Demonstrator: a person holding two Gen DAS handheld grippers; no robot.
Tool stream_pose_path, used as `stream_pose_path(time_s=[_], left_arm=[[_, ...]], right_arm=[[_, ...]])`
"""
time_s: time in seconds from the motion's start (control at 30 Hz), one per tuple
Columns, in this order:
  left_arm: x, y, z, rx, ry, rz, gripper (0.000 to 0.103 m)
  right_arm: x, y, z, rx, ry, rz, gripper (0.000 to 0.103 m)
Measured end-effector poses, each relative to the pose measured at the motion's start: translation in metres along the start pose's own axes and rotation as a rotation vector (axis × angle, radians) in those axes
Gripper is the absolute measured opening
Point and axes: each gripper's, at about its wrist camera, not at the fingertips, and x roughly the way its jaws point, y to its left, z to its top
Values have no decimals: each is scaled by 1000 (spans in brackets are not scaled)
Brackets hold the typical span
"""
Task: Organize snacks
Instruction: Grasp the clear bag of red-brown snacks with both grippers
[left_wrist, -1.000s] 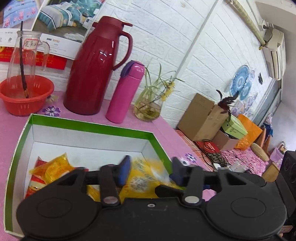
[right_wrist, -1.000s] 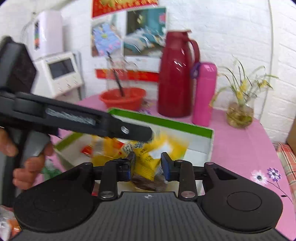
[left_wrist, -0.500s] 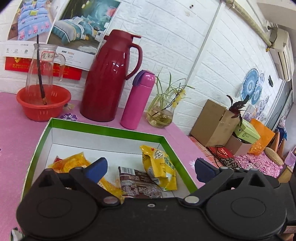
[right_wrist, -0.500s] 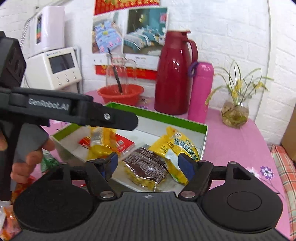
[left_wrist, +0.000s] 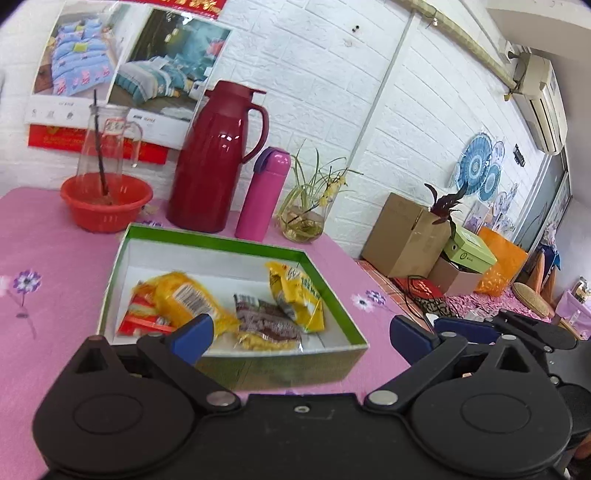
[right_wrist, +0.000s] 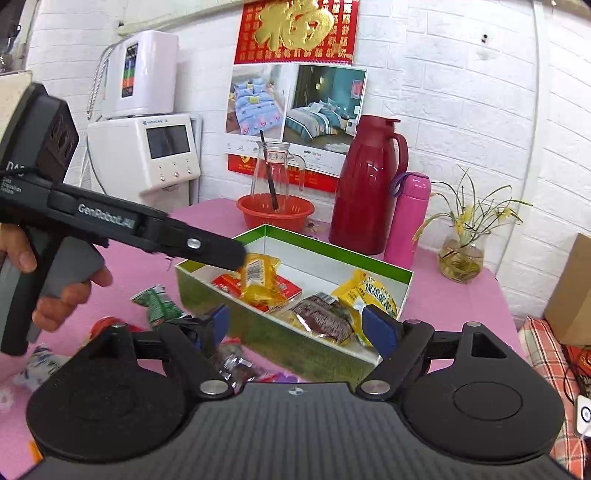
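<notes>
A green-rimmed white box (left_wrist: 218, 242) (right_wrist: 334, 247) sits on the pink table. In it lie a yellow packet (left_wrist: 184, 297) on a red packet (left_wrist: 138, 321), a brown packet (left_wrist: 267, 325) (right_wrist: 323, 317) and a yellow packet (left_wrist: 295, 295) (right_wrist: 373, 293). My left gripper (left_wrist: 299, 334) is open and empty, above the box's near edge. My right gripper (right_wrist: 301, 326) is open and empty, near the box's front wall. Loose snacks lie left of the box: a green packet (right_wrist: 157, 304) and a dark packet (right_wrist: 236, 365).
A red thermos (left_wrist: 214, 158), a pink bottle (left_wrist: 264, 194), a plant vase (left_wrist: 303, 221) and a red bowl with a glass jug (left_wrist: 105, 201) stand behind the box. A white appliance (right_wrist: 151, 155) stands at back left. Cardboard boxes (left_wrist: 406, 234) lie right of the table.
Both grippers have opened and pulled back from the box. The yellow packets that they held now lie in the box.
</notes>
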Motion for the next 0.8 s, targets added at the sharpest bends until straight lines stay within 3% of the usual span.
stream_pose_path(time_s=[0.3, 0.6, 0.8], left_arm=[[-22, 10, -29, 9, 85, 16, 103], [24, 20, -46, -26, 189, -21, 103], [57, 48, -52, -133, 258, -20, 103]], right_arm=[[-10, 21, -28, -50, 84, 71, 103], [30, 35, -36, -40, 168, 118, 103], [81, 39, -33, -11, 261, 117, 103]])
